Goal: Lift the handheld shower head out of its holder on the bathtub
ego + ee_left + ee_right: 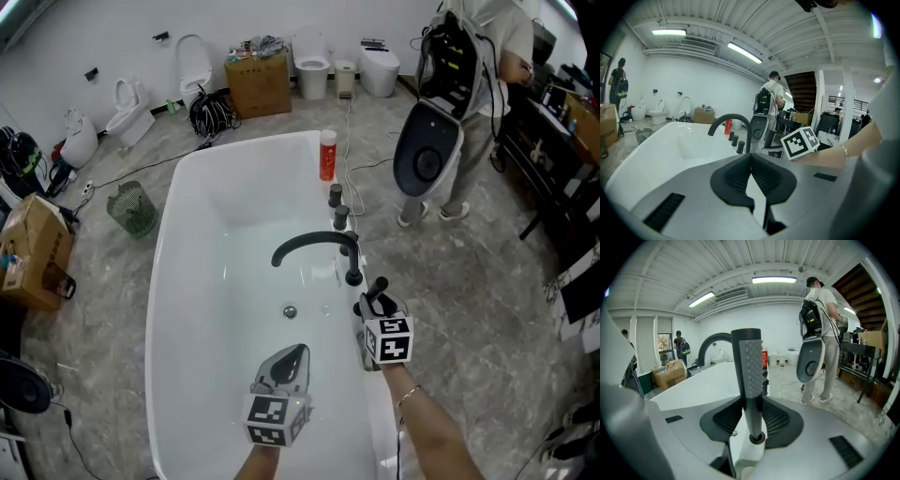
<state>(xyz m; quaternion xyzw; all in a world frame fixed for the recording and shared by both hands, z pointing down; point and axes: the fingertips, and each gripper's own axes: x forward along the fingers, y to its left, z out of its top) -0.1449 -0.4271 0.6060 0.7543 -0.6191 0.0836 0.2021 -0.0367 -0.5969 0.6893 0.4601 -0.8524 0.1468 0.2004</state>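
Note:
A white bathtub (178,216) carries a black arched faucet (314,244) and black knobs (337,206) on its right rim. My right gripper (373,311) is at that rim, shut on the slim black handheld shower head (379,298). In the right gripper view the shower head (750,366) stands upright between the pads, with my right gripper (750,406) closed low on its stem. Its round bottom collar sits just over the white rim, and I cannot tell whether it is clear of the holder. My left gripper (289,361) hangs over the tub's inside, shut and holding nothing (750,157).
A red bottle (327,155) stands on the far rim. A person with a backpack and a grey oval panel (427,155) are right of the tub. Toilets, a cardboard box (257,82), a wire basket (131,208) and floor cables surround it.

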